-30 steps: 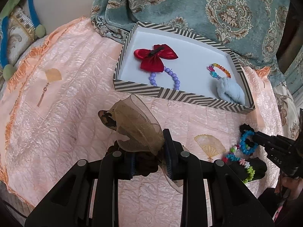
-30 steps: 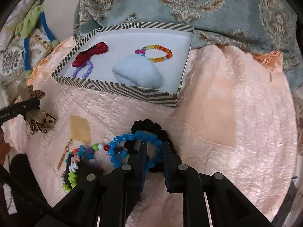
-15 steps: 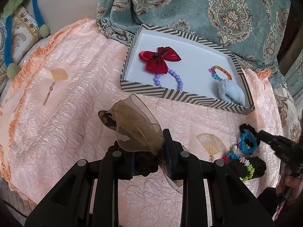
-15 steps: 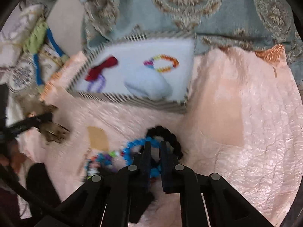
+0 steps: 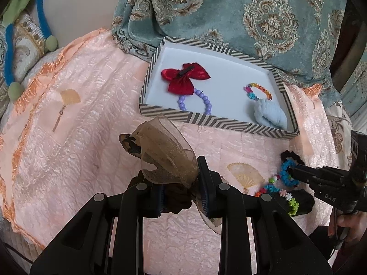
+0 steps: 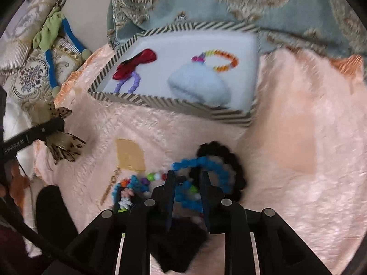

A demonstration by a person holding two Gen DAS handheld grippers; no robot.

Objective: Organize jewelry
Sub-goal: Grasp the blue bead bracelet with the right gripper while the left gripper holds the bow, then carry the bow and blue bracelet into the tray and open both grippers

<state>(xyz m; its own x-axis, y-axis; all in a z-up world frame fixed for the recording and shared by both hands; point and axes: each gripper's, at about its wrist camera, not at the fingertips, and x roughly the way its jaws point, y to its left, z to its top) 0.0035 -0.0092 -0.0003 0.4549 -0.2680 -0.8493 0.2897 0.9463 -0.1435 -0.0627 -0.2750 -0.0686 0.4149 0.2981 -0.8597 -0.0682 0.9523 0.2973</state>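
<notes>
In the left wrist view, the left hand-held gripper is clamped on a brown organza bow, its sheer loops standing up above the fingers and a dark scrunchie bunched between the pads. Beyond it, on the peach bedspread, sits the striped tray holding a red bow, a purple bead bracelet, a rainbow bracelet and a pale blue scrunchie. At the right edge the right hand-held gripper points into a blue bead bracelet lying on a black scrunchie, with more coloured beads just beside. In the right wrist view, which is blurred, the right hand-held gripper has its jaws just opening; they are narrowly parted with the blue bead bracelet between them, and the pads do not visibly press on it. The black scrunchie lies under the bracelet on the bedspread. The tray is farther up, well apart. At the left, the left hand-held gripper holds the brown bow.
</notes>
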